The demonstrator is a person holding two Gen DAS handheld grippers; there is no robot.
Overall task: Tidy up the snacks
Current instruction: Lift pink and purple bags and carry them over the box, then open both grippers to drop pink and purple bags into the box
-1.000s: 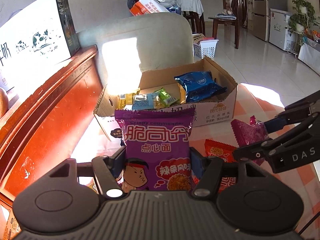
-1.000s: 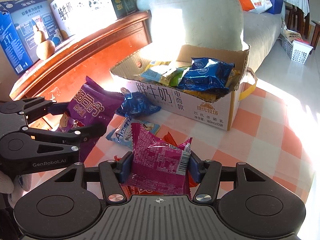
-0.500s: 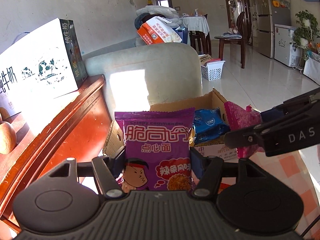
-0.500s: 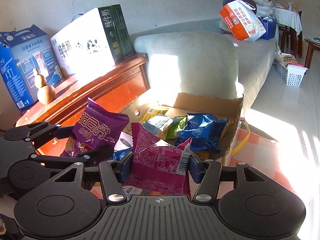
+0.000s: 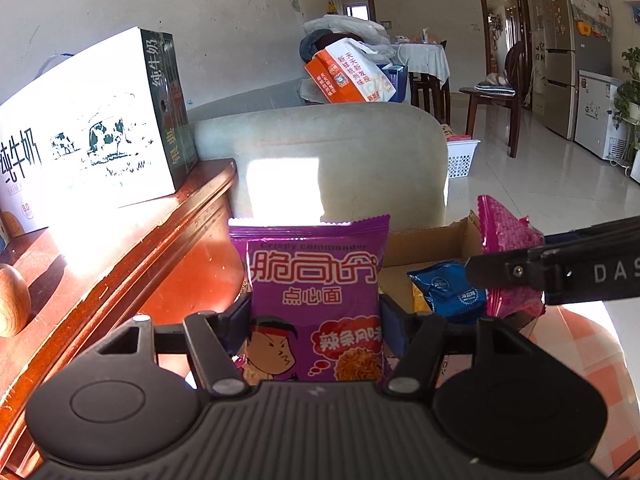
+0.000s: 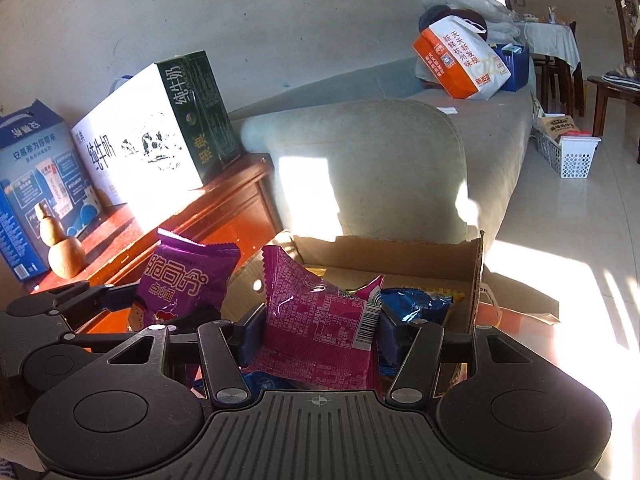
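Note:
My left gripper (image 5: 314,316) is shut on a purple noodle-snack packet (image 5: 312,280) and holds it upright in the air, left of the cardboard box (image 5: 436,246). My right gripper (image 6: 318,328) is shut on a magenta packet (image 6: 316,320), held over the near edge of the box (image 6: 400,252). The purple packet also shows in the right wrist view (image 6: 184,284), and the magenta packet shows in the left wrist view (image 5: 506,232). Blue packets (image 6: 412,306) and other snacks lie inside the box.
A red wooden cabinet (image 5: 120,256) stands at the left with a milk carton box (image 5: 92,132), a blue box (image 6: 30,176) and a gourd (image 6: 64,248). A grey sofa (image 6: 380,168) is behind the box. A checkered cloth (image 5: 580,344) covers the table.
Both grippers have risen with their packets and moved toward the box. The loose snacks on the table have dropped out of view.

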